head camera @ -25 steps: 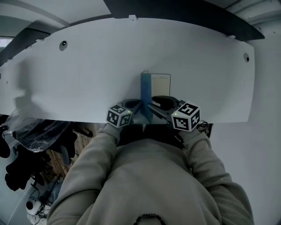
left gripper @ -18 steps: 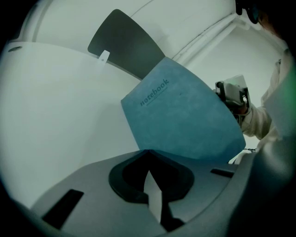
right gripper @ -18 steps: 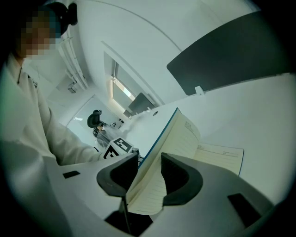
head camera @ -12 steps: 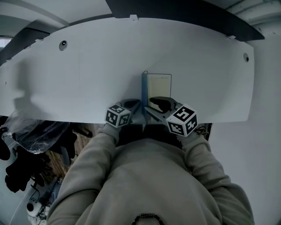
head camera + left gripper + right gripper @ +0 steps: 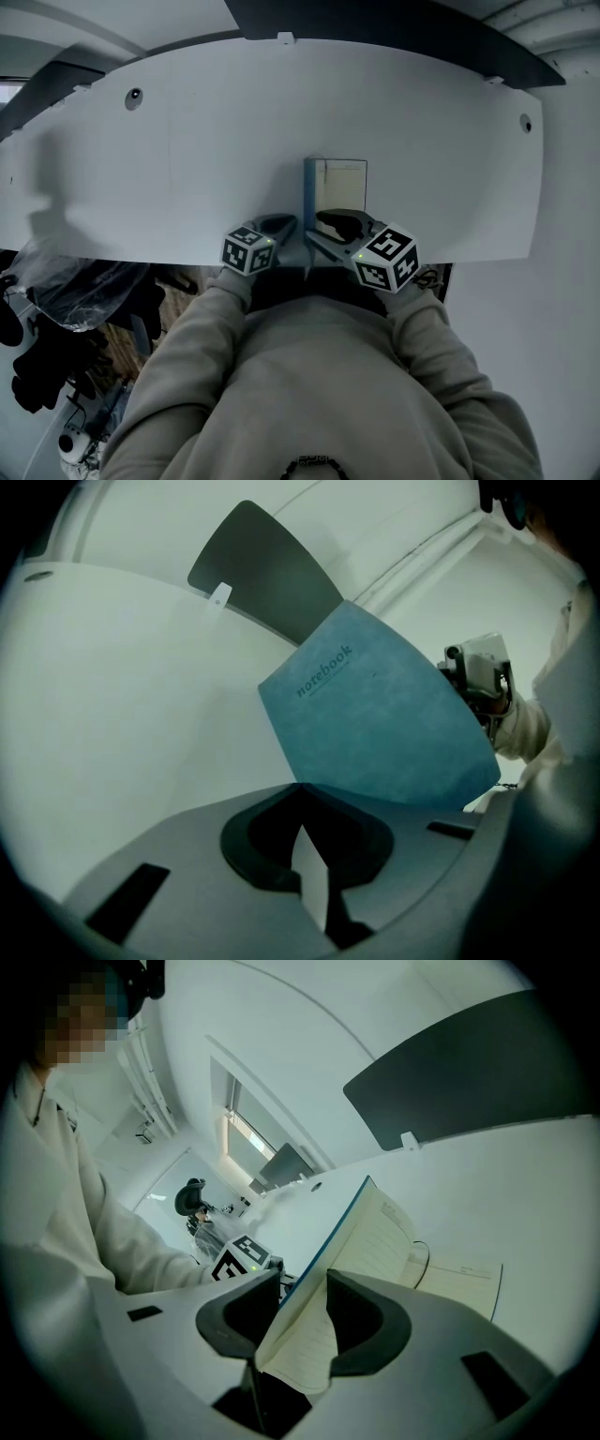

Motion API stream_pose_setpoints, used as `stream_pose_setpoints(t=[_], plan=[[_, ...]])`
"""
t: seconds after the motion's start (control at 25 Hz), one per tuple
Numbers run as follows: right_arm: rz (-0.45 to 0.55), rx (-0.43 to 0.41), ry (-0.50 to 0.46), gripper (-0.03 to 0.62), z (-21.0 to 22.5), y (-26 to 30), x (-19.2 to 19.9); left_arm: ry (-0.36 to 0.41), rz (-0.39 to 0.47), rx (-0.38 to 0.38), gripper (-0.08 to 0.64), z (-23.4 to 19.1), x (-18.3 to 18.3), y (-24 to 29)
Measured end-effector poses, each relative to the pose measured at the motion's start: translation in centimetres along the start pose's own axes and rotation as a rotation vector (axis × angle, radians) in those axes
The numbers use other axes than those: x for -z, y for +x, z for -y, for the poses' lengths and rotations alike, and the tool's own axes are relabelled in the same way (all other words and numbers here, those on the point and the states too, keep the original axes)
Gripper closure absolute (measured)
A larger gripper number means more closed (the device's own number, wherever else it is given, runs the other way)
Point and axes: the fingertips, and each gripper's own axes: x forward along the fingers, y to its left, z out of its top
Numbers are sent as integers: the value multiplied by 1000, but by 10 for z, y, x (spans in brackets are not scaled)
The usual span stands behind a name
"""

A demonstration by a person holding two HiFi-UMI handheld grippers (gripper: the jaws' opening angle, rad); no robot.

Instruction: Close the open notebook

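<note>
Head view, notebook: the notebook [image 5: 342, 183] lies at the near edge of the surface [image 5: 187, 141], one half flat and its blue cover [image 5: 307, 192] about upright.
Head view, claws: the left claw [image 5: 281, 225] and right claw [image 5: 326, 223] are over that near edge, one on each side of the cover.
Left gripper view, left claw: clenched on nothing, with only a pale sliver between the jaws; the cover's outer face is just beyond.
Right gripper view, right claw: grasping the cover's edge along with some lined pages, which bend.
Handling: likely light, with a fairly stiff cover and floppy pages that crease easily.
Hold: best taken at the cover's free edge.
</note>
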Motion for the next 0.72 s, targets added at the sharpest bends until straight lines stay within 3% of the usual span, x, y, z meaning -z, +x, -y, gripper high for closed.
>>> stream_pose_setpoints(t=[0.4, 0.72], plan=[[24, -41, 18, 430, -12, 13, -5, -16, 46, -2, 558, -2, -7, -9], [46, -63, 31, 430, -22, 27, -8, -80, 111, -11, 558, -10, -1, -23]])
